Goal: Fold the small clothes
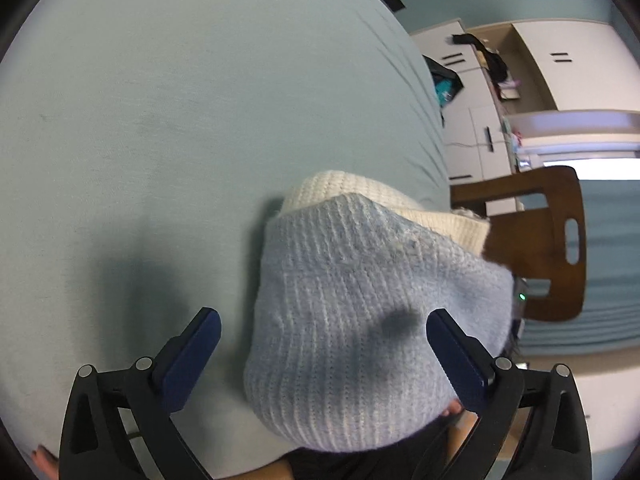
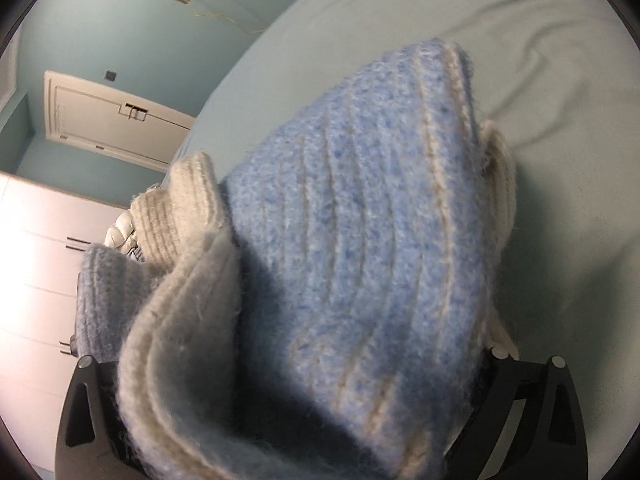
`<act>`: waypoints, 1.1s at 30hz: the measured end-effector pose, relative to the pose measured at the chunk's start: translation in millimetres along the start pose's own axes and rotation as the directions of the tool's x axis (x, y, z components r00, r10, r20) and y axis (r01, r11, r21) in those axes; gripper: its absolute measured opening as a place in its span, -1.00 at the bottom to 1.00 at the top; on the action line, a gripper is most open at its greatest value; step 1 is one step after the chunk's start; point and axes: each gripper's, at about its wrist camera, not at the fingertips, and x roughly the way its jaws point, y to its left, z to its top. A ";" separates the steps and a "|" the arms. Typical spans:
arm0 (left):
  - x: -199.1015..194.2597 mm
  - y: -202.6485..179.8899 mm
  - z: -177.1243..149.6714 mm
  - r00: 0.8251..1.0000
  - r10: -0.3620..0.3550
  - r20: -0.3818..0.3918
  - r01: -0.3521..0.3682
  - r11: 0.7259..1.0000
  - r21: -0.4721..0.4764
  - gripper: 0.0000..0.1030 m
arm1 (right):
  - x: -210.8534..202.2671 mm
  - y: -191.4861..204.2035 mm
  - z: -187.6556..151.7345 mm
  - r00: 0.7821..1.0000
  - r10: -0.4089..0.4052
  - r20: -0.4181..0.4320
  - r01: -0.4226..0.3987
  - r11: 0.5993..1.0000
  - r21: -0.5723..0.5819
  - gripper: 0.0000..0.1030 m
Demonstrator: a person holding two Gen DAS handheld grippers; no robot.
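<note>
Blue knitted garment [image 1: 360, 320] with cream ribbing lies between the wide-spread fingers of the left gripper [image 1: 324, 344]; neither pad presses on it. It buries the right gripper [image 2: 304, 412], whose grip cannot be judged. Its long axis runs away across the pale bed sheet [image 1: 160, 120]. A wooden chair [image 1: 552, 240] stands beyond the bed edge.

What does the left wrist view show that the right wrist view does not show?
Only the left wrist view shows the wooden chair, the cluttered shelves and the left hand-held gripper, open, its blue pads clear of the garment. Only the right wrist view shows the white door, and knit covering the right hand-held gripper's fingers. Both show the blue and cream knitted garment on the pale green bedsheet.
</note>
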 end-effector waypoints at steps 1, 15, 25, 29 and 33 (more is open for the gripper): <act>3.8 0.5 0.4 1.000 0.004 -0.010 -0.004 1.000 0.021 1.00 | 4.0 0.6 5.0 1.000 0.000 -0.010 0.000 1.000 0.018 0.99; 52.1 -10.7 6.5 0.977 -0.175 -0.118 0.192 0.969 0.156 1.00 | -1.6 -43.2 -9.5 0.993 0.080 -0.086 -0.064 0.982 0.176 0.99; 44.6 -26.3 3.4 0.978 -0.181 -0.105 0.200 0.957 0.209 0.89 | 21.0 -14.5 -5.3 0.996 0.079 -0.052 -0.068 0.980 0.187 0.95; 7.8 -44.9 13.9 0.980 -0.197 -0.028 0.197 0.943 0.268 0.88 | 4.5 27.2 -0.8 0.989 0.146 0.038 -0.149 0.986 0.072 0.87; -29.4 -51.9 43.2 0.980 -0.172 0.096 0.137 0.945 0.297 0.88 | 15.0 55.0 22.8 0.978 0.205 0.038 -0.206 0.979 0.013 0.83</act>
